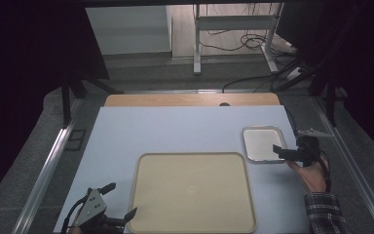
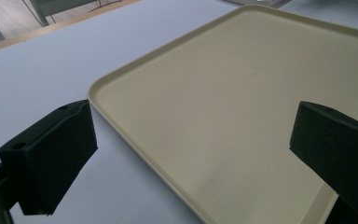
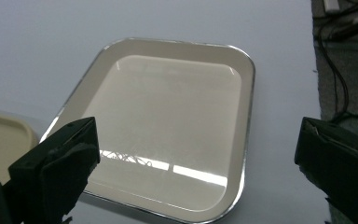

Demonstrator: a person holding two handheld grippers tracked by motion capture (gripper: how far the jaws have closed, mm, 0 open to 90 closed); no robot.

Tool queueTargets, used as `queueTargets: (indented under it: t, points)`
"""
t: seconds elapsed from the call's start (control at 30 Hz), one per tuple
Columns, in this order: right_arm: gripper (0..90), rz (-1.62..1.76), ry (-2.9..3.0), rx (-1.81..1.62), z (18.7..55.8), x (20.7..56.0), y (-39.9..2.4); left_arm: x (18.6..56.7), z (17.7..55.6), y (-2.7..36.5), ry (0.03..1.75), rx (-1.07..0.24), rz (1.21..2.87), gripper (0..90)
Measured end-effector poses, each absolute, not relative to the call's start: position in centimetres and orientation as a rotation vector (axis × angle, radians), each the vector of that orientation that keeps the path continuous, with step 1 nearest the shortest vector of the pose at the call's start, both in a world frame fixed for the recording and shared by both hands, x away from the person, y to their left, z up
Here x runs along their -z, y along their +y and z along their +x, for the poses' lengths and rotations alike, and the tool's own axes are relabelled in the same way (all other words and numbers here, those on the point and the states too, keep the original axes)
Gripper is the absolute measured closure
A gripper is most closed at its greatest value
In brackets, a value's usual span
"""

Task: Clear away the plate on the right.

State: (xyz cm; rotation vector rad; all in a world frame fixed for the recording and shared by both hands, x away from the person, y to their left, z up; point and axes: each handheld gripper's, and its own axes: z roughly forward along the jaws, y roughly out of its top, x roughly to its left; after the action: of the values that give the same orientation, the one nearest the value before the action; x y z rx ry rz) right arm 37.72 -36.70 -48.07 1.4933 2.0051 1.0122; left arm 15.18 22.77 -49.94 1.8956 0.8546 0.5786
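A large beige tray (image 1: 192, 190) lies empty on the near middle of the blue mat. An empty small metal tray (image 1: 263, 143) sits to its right, slightly farther back. My left gripper (image 1: 121, 200) is open at the beige tray's near left corner. In the left gripper view, the left gripper (image 2: 193, 154) has its jaws spread wide over the beige tray (image 2: 242, 93) and its left rim. My right gripper (image 1: 281, 152) is open at the metal tray's near right edge. In the right gripper view, the right gripper (image 3: 198, 165) has its jaws apart above the metal tray (image 3: 168, 121).
The blue mat (image 1: 175, 131) covers a wooden table whose far edge (image 1: 192, 100) shows. Metal rails (image 1: 44, 175) run along both sides. Cables (image 1: 253, 44) and desk legs stand on the floor beyond. A corner of the beige tray (image 3: 0, 140) shows in the right gripper view.
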Motion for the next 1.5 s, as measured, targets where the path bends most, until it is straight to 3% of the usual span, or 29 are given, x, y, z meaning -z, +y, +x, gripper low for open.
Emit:
queueTargets:
  t: [0.2, 0.23, 0.33, 0.37, 0.4, 0.47, 0.5, 0.8, 1.07, 1.3, 1.5]
  points:
    - [10.3, 1.639, 2.008, -0.999, 38.8, 48.4, -37.9, 49.9, 15.2, 22.8, 0.857, -0.576, 1.894, 0.0]
    - [16.7, 1.656, 2.001, -0.998, 39.1, 48.4, -38.2, 49.9, 15.2, 22.8, 0.858, -0.576, 1.893, 0.1]
    - [23.1, 1.668, 2.0, -0.995, 39.3, 48.3, -38.4, 49.9, 15.3, 22.8, 0.859, -0.575, 1.891, 0.1]
    - [29.8, 1.67, 2.003, -0.979, 39.6, 48.4, -38.4, 49.9, 15.3, 22.8, 0.859, -0.574, 1.892, 0.1]
    - [29.8, 1.67, 2.003, -0.979, 39.6, 48.4, -38.4, 49.9, 15.3, 22.8, 0.859, -0.574, 1.892, 0.1]
    - [38.9, 1.681, 2.01, -0.94, 40.1, 48.7, -38.4, 49.9, 15.3, 22.8, 0.859, -0.575, 1.891, 0.1]
    - [38.9, 1.681, 2.01, -0.94, 40.1, 48.7, -38.4, 49.9, 15.3, 22.8, 0.859, -0.575, 1.891, 0.1]
    - [66.2, 1.726, 2.017, -0.901, 41.5, 49.5, -38.5, 49.9, 15.3, 22.8, 0.859, -0.574, 1.889, 0.2]
    - [74.0, 1.786, 2.034, -0.86, 42.1, 50.0, -38.4, 49.9, 15.3, 22.8, 0.859, -0.574, 1.891, 0.2]
    - [88.5, 1.931, 1.977, -0.971, 42.3, 50.1, -39.4, 49.9, 15.3, 22.8, 0.856, -0.576, 1.893, 0.2]
    - [88.6, 1.952, 1.94, -1.042, 41.8, 49.6, -40.1, 49.9, 15.3, 22.8, 0.854, -0.576, 1.893, 0.3]
